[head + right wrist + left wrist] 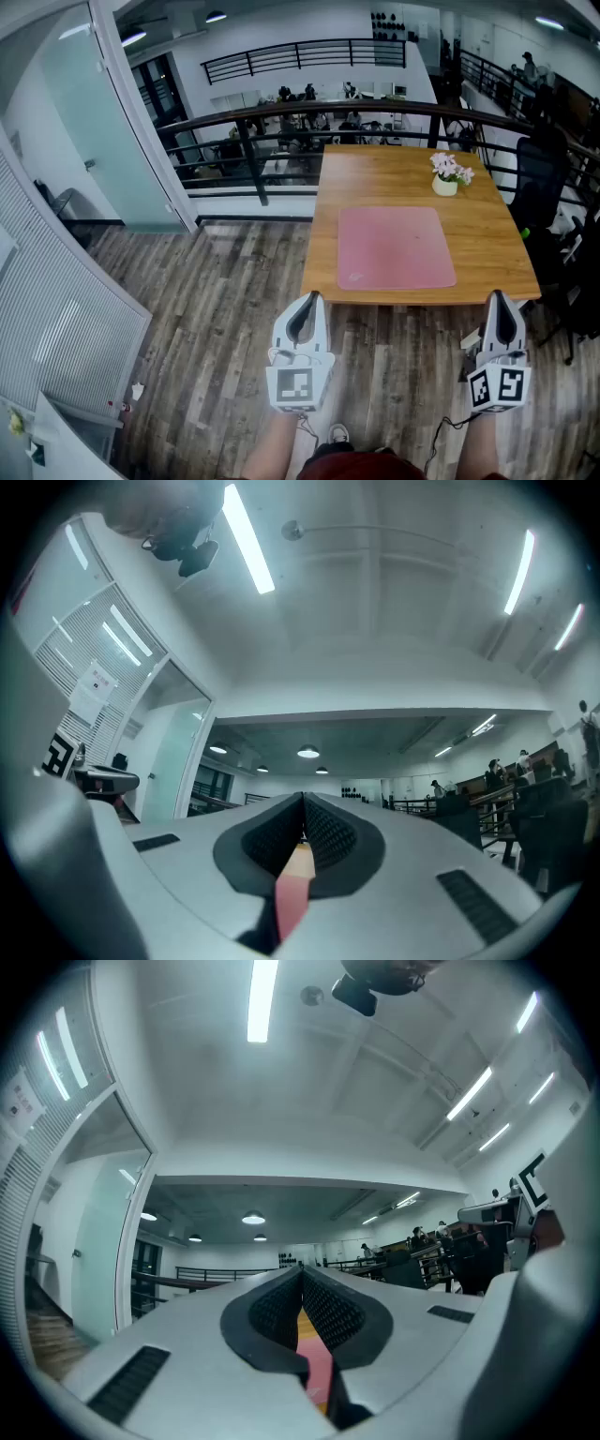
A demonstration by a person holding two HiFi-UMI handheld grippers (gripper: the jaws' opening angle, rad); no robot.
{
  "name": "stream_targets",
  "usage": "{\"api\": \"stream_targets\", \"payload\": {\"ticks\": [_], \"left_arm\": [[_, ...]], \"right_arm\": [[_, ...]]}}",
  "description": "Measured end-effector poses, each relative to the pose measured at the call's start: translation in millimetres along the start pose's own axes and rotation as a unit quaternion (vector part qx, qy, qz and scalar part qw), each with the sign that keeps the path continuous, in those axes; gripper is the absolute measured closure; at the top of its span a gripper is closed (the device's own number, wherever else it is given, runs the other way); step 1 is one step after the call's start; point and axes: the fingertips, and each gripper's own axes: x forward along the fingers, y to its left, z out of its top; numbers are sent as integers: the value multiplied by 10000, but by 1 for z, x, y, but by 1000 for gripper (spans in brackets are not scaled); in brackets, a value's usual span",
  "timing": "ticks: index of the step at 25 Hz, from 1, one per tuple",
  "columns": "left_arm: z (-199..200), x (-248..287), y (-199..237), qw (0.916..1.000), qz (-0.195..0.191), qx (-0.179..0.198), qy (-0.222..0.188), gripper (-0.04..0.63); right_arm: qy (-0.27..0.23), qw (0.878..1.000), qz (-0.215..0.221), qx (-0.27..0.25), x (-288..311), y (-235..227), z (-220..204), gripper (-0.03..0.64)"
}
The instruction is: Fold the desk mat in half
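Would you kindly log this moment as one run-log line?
stage: not started | desk mat: flat on table | left gripper: shut, empty | right gripper: shut, empty

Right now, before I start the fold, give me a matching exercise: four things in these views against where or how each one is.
Things:
1. desk mat
2. flower pot
3. left gripper
4. right gripper

Places or states:
A. shut and empty, just short of the table edge by its near right corner
B. lying flat and unfolded mid-table
C. shut and empty, by the near left corner
D. standing on the table beyond the mat, toward the far right

Pairs: 1-B, 2-D, 3-C, 4-A
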Motion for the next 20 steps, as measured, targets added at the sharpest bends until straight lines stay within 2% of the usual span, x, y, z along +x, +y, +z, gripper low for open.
{"api": "stream_targets", "payload": {"ticks": [6, 11, 14, 20], "left_arm": [[24, -25, -42, 10000, 41, -19, -84, 575], [28, -30, -88, 10000, 6, 51, -44, 575], [24, -34, -114, 9998, -11, 180, 128, 575], [18, -33, -163, 9996, -39, 142, 262, 575]], "right_arm": [[46, 9999, -78, 114, -49, -33, 10, 609], [47, 9997, -121, 208, -71, -60, 12, 609], [-42, 9995, -19, 298, -85, -74, 10, 609], [-58, 9992, 45, 393, -106, -108, 3, 609]]}}
